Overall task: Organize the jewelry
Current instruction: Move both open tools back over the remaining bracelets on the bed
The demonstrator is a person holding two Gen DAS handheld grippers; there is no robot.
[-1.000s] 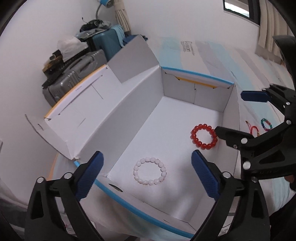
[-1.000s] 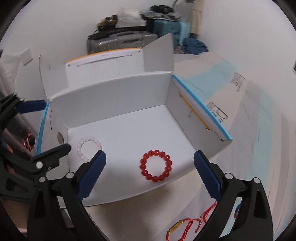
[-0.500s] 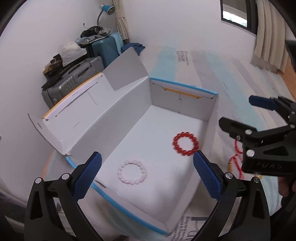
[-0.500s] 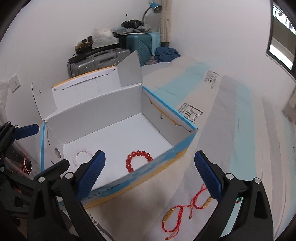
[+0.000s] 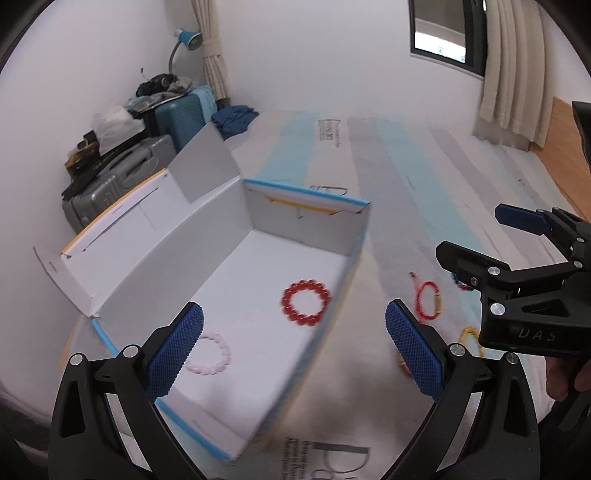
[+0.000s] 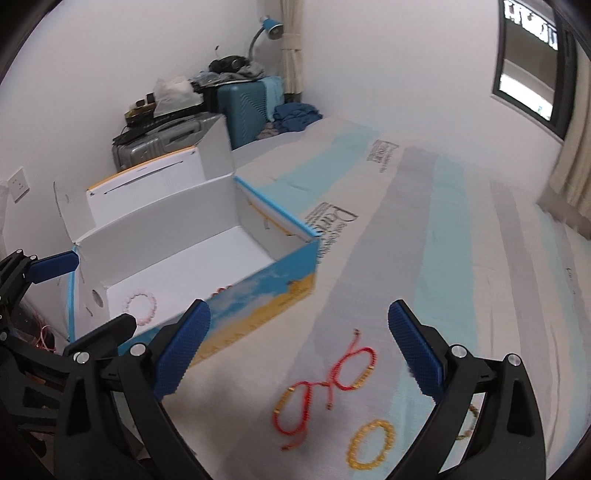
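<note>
An open white cardboard box lies on the striped bed. Inside it lie a red bead bracelet and a pale pink bead bracelet. On the bedsheet to the right of the box lie red string bracelets and a yellow bead bracelet. My left gripper is open and empty above the box's near end. My right gripper is open and empty above the loose bracelets; it also shows in the left wrist view.
Grey and teal suitcases with clutter stand against the wall behind the box. A blue desk lamp and curtains are at the back. The box lid stands open towards the wall.
Both grippers have pulled back and up from the box and swung right. The right gripper now looks at the loose bracelets on the sheet. Both stay open and empty.
</note>
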